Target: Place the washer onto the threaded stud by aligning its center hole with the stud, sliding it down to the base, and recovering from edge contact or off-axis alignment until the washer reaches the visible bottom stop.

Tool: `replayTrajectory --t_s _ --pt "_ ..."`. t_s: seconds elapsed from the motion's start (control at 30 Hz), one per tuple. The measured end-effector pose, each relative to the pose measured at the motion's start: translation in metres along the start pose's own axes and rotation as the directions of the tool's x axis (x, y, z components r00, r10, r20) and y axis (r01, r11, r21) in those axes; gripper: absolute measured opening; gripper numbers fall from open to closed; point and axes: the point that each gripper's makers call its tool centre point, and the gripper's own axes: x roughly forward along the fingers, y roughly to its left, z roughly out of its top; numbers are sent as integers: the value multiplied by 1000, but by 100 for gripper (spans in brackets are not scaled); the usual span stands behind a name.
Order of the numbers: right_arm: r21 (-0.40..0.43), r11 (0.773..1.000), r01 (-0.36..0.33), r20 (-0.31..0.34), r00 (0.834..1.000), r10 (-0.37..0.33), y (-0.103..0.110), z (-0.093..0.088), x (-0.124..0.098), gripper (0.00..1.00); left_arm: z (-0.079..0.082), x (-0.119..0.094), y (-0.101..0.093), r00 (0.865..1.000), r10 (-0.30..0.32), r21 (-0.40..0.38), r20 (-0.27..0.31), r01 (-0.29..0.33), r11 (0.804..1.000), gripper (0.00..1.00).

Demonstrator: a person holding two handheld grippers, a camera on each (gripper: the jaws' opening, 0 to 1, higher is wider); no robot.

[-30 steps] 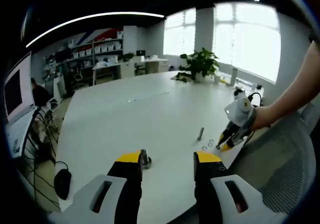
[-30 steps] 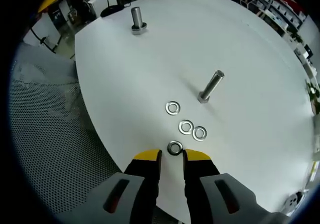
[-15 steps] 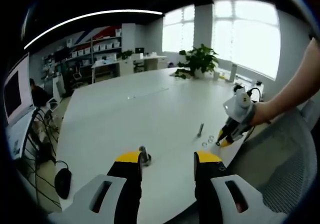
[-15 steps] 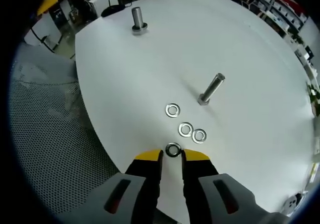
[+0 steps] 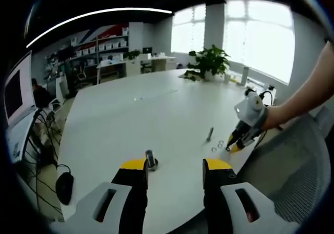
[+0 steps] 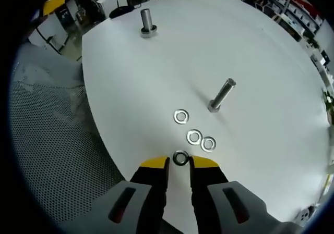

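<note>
Left gripper view: left gripper (image 5: 174, 167) jaws spread, empty, near table (image 5: 130, 119) edge; short stud (image 5: 151, 159) just ahead, betw. the tips; right gripper (image 5: 234, 145) at table's right edge by the washers. Right gripper view: right gripper (image 6: 179, 163) jaws narrowly apart, dark washer (image 6: 180, 157) lying flat betw. the tips near table (image 6: 250, 51) edge, not yet pinched as far as I can tell; three loose washers (image 6: 194, 136) just beyond; tilted bolt (image 6: 221, 95) behind them; upright stud (image 6: 146, 22) near far edge. Judgement: close on washer rim w/o skidding it, lift level, centre hole over stud before lowering.
</note>
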Motion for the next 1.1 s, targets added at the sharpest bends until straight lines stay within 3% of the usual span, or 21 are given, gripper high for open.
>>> replayTrajectory --t_s 0.23,0.7,1.1 --pt "-62 998 -14 -70 998 10 0 1 2 18 -3 1 1 1000 3 -1 -16 -3 1000 40" --pt "-88 996 -8 -75 997 2 0 0 0 14 -4 1 2 1000 13 4 -27 -13 1000 40" --pt "2 1000 7 -36 999 -7 -5 -5 -8 13 -6 1 4 999 18 1 -32 -18 1000 40"
